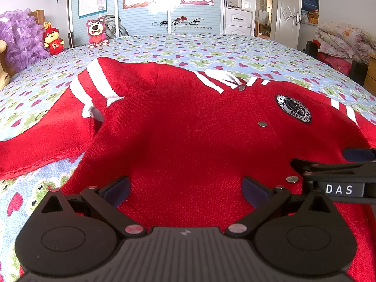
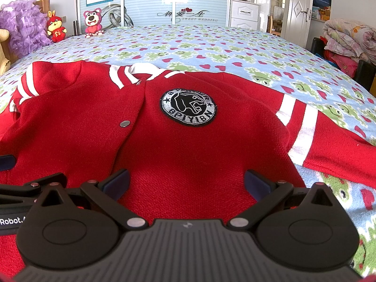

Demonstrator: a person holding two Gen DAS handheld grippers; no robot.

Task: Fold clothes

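With fingers apart, the left gripper [image 1: 185, 193] and right gripper [image 2: 186, 186] are hovering over the red cardigan [image 2: 188, 145] hem on the bed [image 2: 211, 47]; each should be pinching one corner evenly.

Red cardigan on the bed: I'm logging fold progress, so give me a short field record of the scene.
garment: red cardigan, front up, snaps closed
surface: frog-print bedspread
badge: round patch on chest
sleeves: both spread outward, unfolded
left gripper: open, over the hem
right gripper: open, over the hem
fold progress: not begun
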